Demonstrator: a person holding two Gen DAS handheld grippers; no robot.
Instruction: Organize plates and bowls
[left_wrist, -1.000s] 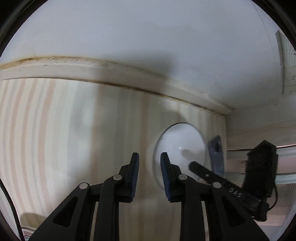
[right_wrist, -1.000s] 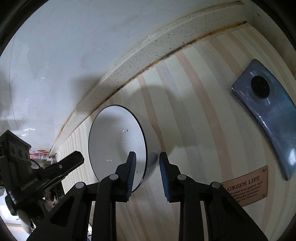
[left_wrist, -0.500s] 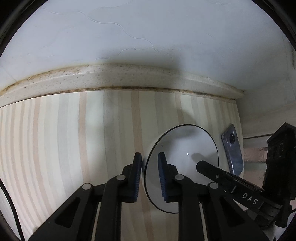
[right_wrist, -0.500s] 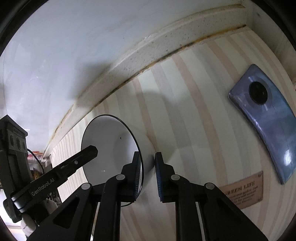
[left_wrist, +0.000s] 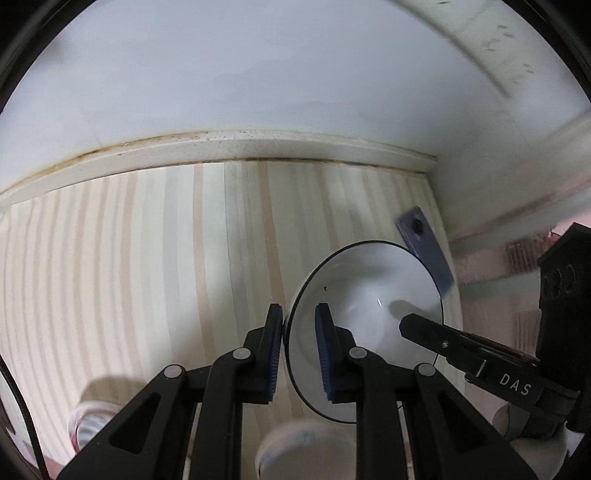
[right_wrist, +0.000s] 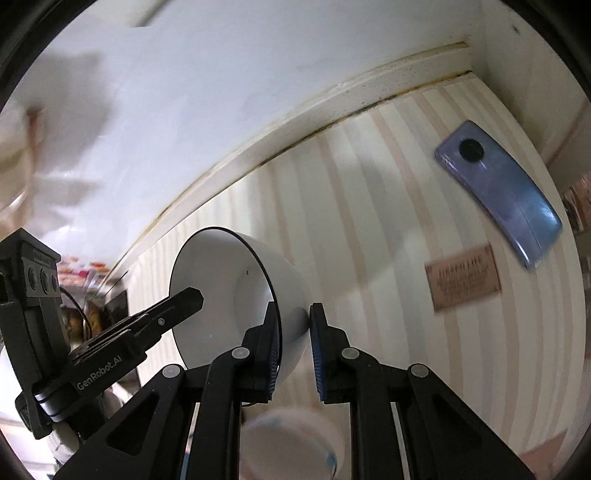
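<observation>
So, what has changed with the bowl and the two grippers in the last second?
Both grippers closed on opposite sides of the white bowl's rim: the left gripper and the right gripper each now pinch its wall. The bowl has been lifted off the striped table and hangs tilted. The phone stayed where it was.

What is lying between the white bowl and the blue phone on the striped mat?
Only bare striped mat separates the white bowl from the blue phone, in the right wrist view.
</observation>
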